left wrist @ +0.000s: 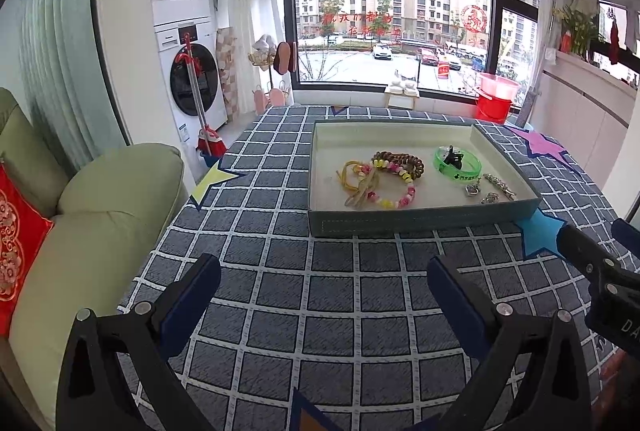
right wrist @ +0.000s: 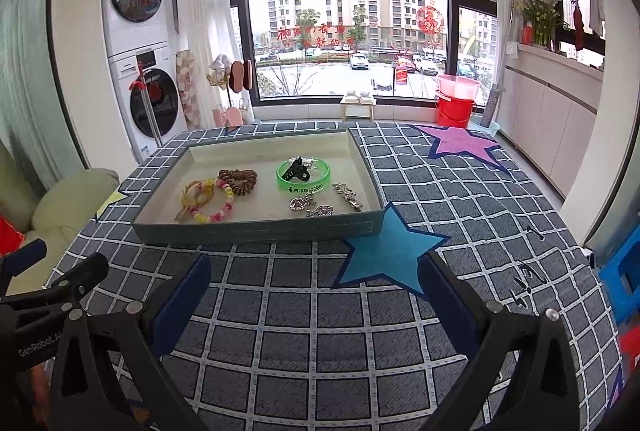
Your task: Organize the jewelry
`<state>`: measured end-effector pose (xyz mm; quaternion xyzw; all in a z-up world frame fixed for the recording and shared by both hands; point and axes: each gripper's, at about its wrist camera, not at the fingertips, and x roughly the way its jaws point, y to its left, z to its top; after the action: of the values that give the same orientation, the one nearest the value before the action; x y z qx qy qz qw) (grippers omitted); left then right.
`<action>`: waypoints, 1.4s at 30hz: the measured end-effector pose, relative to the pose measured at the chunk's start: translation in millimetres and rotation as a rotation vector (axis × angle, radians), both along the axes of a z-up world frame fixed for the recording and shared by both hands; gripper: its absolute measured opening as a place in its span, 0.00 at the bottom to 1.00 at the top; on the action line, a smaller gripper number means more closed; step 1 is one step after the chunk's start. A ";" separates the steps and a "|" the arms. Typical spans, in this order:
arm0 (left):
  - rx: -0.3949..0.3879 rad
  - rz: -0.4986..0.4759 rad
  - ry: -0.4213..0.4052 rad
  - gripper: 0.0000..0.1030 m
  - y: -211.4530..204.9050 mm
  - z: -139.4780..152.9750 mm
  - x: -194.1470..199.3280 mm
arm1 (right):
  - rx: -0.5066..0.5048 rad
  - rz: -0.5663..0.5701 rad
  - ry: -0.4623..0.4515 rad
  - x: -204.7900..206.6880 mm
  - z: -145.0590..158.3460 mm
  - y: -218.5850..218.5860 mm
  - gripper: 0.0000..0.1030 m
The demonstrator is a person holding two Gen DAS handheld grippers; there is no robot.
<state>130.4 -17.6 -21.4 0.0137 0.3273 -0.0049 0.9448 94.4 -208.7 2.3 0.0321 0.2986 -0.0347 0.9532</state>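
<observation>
A: Where does the jewelry sit?

B: All of it lies in the tray [right wrist: 256, 227] on the checked cloth [right wrist: 320, 311]. At the tray's left, a yellow cord [right wrist: 191, 196], a bead bracelet [right wrist: 218, 205] and a brown coil tie [right wrist: 238, 180] overlap. At its right, a black clip [right wrist: 295, 170] rests in or on the green bangle [right wrist: 304, 177], with silver charms [right wrist: 316, 208] and a chain [right wrist: 347, 196] just beside it near the front wall.

A: And the grippers?

B: The left gripper [left wrist: 324, 283] and the right gripper [right wrist: 316, 279] both hover over the cloth, short of the tray, jaws spread wide and holding nothing.

A: What could go wrong from here?

B: Probably tangling. The cord crosses the bracelet, so a pinch on one may drag the other out with it. The clip may fall off if the bangle is lifted first.

A: The silver pieces?

B: They look small and flat, and they lie close to the front wall. Wide fingers coming in low could hit that wall and shove the tray, or close on the floor and miss. The chain would likely slip from a loose grip.

A: Anything between the two tools?

B: They are near each other already; reaching for the same side risks a knock.
</observation>
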 end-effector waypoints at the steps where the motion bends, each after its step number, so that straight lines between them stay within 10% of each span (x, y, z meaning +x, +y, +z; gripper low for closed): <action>1: 0.002 0.001 0.000 1.00 -0.1 -0.2 -0.2 | 0.001 0.000 0.000 -0.1 0.1 0.0 1.00; 42: 0.001 0.005 0.010 1.00 -0.1 -2.8 -1.4 | -0.002 0.006 -0.001 -1.4 2.8 4.1 1.00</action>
<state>129.0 -17.6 -24.2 0.0132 0.3321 -0.0028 0.9432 93.1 -204.6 5.1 0.0302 0.2980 -0.0323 0.9535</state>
